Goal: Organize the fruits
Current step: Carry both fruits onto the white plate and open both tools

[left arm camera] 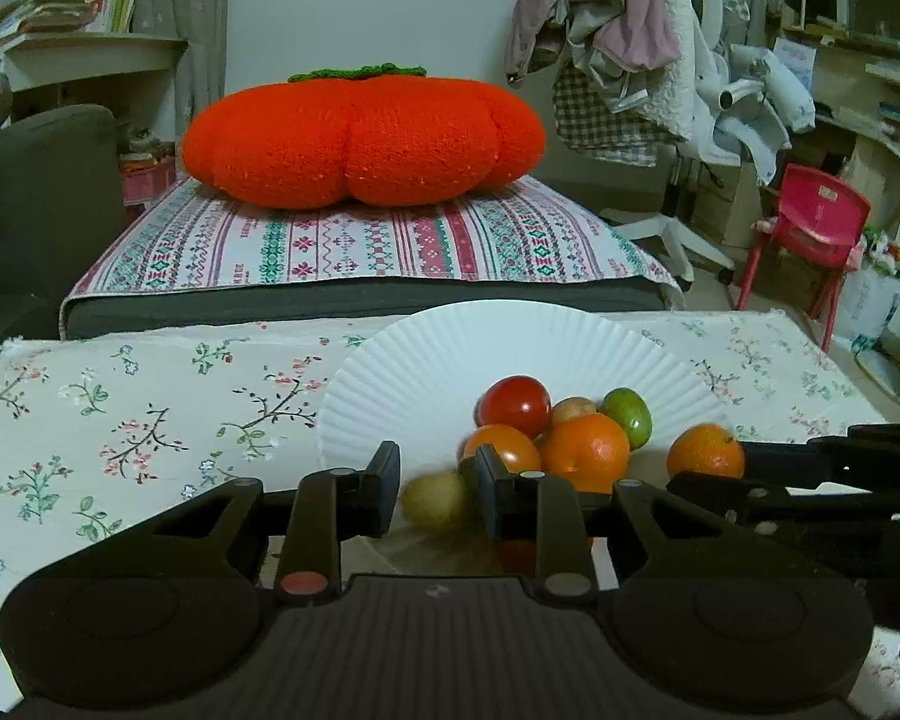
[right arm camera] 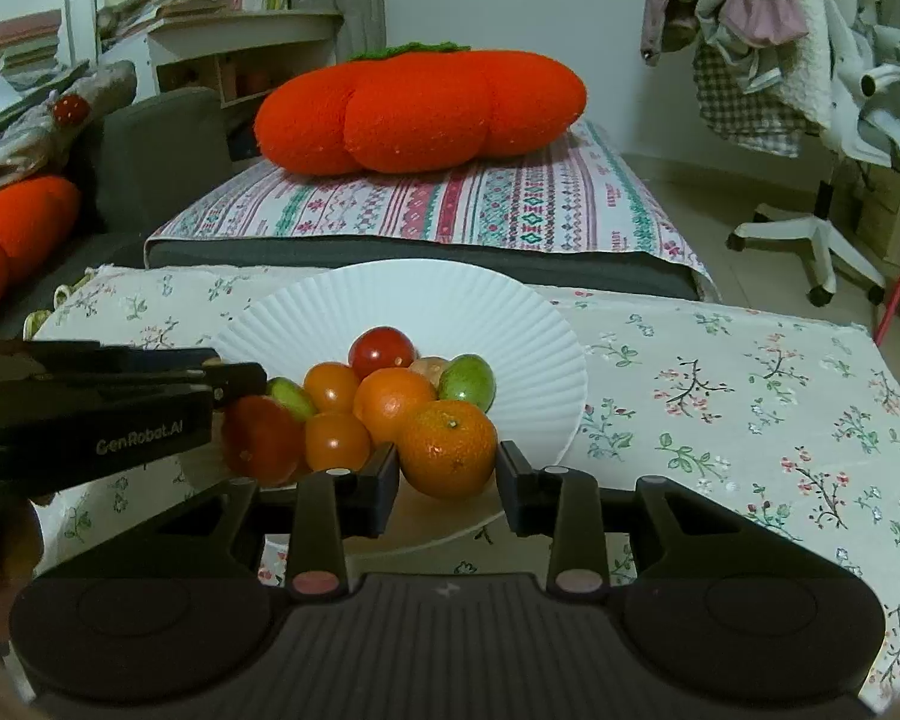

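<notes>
- The mandarin [right arm camera: 448,447], on the plate's [right arm camera: 546,324] near edge, sits between the right hand-held gripper [right arm camera: 448,471] jaws, apparently unpinched; it could roll onto the tabletop [right arm camera: 750,390].
- A blurred yellow-green fruit [left arm camera: 437,498] lies loose between the slightly parted left hand-held gripper [left arm camera: 437,495] jaws; neighbours could be knocked.

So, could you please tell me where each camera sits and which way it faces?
Left wrist: on the left hand-held gripper, facing plate and fruit; the right hand-held gripper enters from the right.
Right wrist: on the right hand-held gripper, around a mandarin; the left one enters from the left.
Shared: plate, fruit, orange cushion.
</notes>
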The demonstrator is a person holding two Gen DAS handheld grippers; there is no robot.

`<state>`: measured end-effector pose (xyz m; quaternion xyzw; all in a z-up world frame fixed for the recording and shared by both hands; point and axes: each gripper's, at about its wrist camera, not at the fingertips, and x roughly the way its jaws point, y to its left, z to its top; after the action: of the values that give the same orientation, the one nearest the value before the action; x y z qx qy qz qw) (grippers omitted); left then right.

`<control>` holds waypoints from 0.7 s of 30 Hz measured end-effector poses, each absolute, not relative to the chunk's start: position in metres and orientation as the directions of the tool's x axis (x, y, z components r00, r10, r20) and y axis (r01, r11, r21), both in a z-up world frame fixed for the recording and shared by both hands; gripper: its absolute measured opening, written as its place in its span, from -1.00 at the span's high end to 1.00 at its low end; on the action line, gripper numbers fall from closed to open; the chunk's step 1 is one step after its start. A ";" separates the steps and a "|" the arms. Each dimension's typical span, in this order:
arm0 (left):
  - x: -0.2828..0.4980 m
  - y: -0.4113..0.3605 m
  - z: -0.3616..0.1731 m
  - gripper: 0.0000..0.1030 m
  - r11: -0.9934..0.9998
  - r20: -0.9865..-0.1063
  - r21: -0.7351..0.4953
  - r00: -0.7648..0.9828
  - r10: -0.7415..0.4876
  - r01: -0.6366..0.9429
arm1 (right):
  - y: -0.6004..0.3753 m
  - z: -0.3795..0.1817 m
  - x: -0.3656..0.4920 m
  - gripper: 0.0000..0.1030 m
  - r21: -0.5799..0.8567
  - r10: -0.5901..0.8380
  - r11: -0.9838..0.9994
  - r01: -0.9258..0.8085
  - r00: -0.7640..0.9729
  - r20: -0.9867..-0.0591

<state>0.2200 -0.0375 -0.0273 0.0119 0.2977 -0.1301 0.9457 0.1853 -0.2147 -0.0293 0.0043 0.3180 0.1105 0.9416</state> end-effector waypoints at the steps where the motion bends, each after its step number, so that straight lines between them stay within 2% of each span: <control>1: 0.220 -0.035 -0.027 0.70 0.966 -0.566 -0.068 0.788 -0.242 0.248 | -0.217 -0.028 0.185 0.34 0.084 0.208 0.977 -0.198 0.778 -0.593; 4: 0.220 -0.027 -0.025 0.54 0.966 -0.571 -0.112 0.781 -0.253 0.231 | -0.226 -0.022 0.184 0.34 0.117 0.209 0.978 -0.173 0.791 -0.575; 7: 0.219 -0.021 -0.022 0.50 0.966 -0.577 -0.147 0.775 -0.259 0.213 | -0.236 -0.017 0.183 0.34 0.148 0.199 0.979 -0.139 0.803 -0.562; 11: 0.211 -0.019 -0.017 0.44 0.971 -0.577 -0.129 0.782 -0.238 0.200 | -0.241 -0.018 0.184 0.27 0.156 0.180 0.982 -0.109 0.803 -0.568; 16: 0.196 -0.002 -0.002 0.24 0.974 -0.561 -0.157 0.797 -0.224 0.164 | -0.243 -0.013 0.178 0.23 0.167 0.179 0.981 -0.102 0.815 -0.552; 21: 0.178 0.016 0.008 0.21 0.979 -0.554 -0.170 0.811 -0.188 0.111 | -0.248 -0.004 0.162 0.12 0.194 0.182 0.977 -0.091 0.829 -0.529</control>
<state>0.1778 0.0161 0.0077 -0.0647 0.2974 -0.0787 0.9493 0.1623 -0.2479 -0.0041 0.0806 0.2834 0.0717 0.9529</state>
